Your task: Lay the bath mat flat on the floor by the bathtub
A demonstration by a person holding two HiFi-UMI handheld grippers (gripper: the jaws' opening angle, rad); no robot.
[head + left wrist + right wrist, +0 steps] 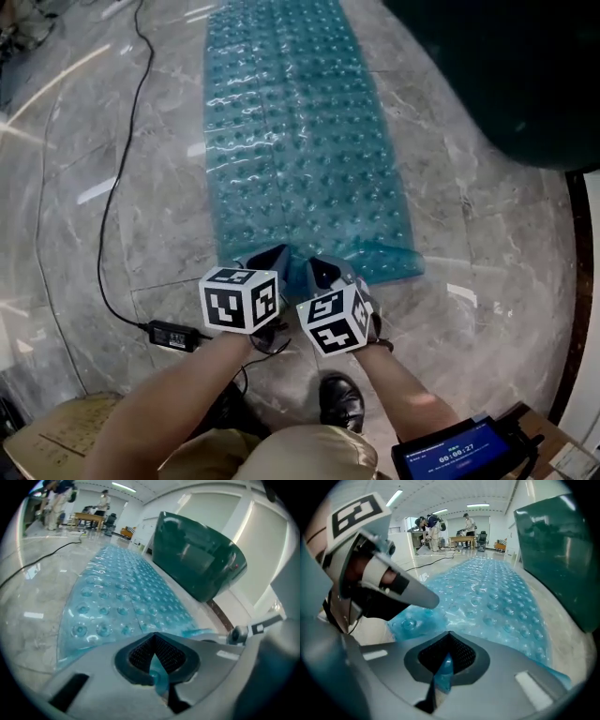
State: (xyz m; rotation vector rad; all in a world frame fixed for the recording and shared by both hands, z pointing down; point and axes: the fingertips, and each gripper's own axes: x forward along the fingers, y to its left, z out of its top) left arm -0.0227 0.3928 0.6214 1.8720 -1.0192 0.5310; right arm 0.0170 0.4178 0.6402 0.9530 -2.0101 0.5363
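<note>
"Blue mat (pixel 300 141) — where does it lie?"

"Stretched out ahead of both grippers on the marble floor (pixel 141 234), with its near edge caught in their jaws."

"Start at the left."

"A black cable (pixel 114 187) runs down the floor to an adapter (pixel 173 334), left of the left gripper (pixel 272 255). That gripper is clenched on the mat's near edge, a fold of blue pinched between its pads. Just beside it, the right gripper (pixel 314 267) is clamped on the same edge."

"And further right?"

"The dark green tub (pixel 506 75) — ahead and to the right of the right gripper, near the mat's long side."
</note>
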